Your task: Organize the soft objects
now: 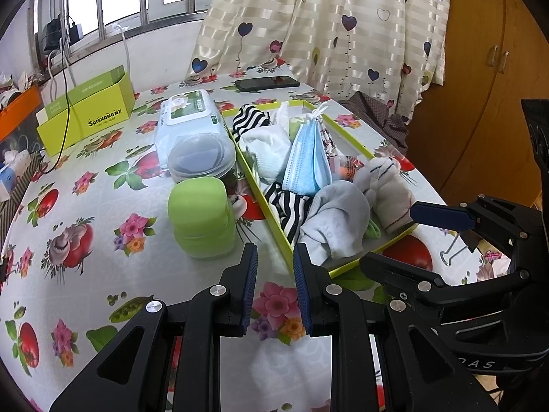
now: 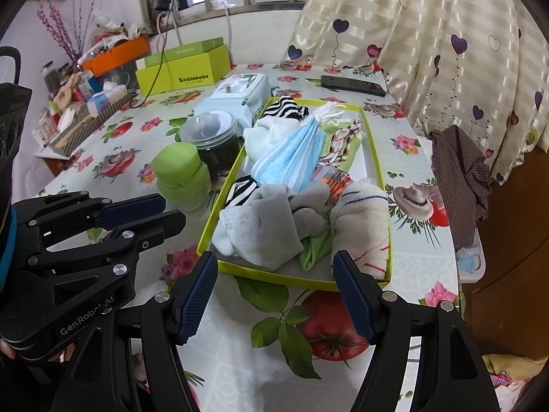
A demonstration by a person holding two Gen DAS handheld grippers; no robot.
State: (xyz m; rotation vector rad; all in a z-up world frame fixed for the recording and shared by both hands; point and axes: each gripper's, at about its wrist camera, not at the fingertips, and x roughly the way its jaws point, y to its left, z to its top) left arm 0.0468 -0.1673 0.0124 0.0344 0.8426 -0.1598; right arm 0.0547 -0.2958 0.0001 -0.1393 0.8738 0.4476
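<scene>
- Up front in the left wrist view, the left gripper [image 1: 274,285] hovers over the floral tablecloth [image 1: 85,206] with its jaws narrowly parted, holding nothing. Just ahead sits the green-rimmed tray [image 1: 271,219], piled with a grey sock [image 1: 336,219], a blue face mask [image 1: 305,158] and striped cloth [image 1: 288,209]. A green jar [image 1: 202,216] stands left of the tray.
- Meanwhile, in the right wrist view, the right gripper [image 2: 276,295] is spread wide and empty, just short of the tray's near rim [image 2: 274,276]. A cream sock [image 2: 363,226] lies in the tray's near right corner.
</scene>
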